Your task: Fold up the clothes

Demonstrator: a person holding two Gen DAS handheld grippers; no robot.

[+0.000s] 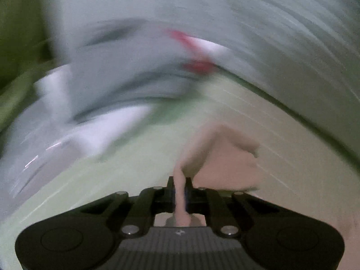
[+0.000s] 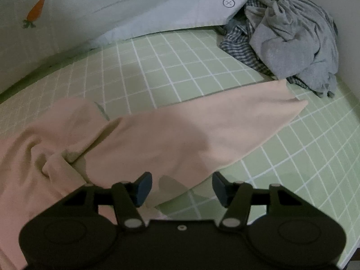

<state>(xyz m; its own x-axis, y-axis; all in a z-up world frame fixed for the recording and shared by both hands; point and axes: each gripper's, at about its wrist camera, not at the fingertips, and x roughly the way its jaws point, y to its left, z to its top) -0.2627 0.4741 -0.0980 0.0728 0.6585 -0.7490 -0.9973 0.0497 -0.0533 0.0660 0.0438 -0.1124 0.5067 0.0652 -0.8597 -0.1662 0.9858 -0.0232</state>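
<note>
A pale pink garment lies spread on the green checked bedsheet, one pointed end reaching right and a rumpled part at the left. My right gripper hovers open just above its near edge, blue pads apart with nothing between them. In the left wrist view, which is heavily motion-blurred, my left gripper is shut on a strip of the pink garment that rises from between its fingers.
A heap of grey and checked clothes sits at the far right of the bed. A pale blue pillow leans at the back, beside bedding with a carrot motif. A blurred grey, white and red cloth pile shows left.
</note>
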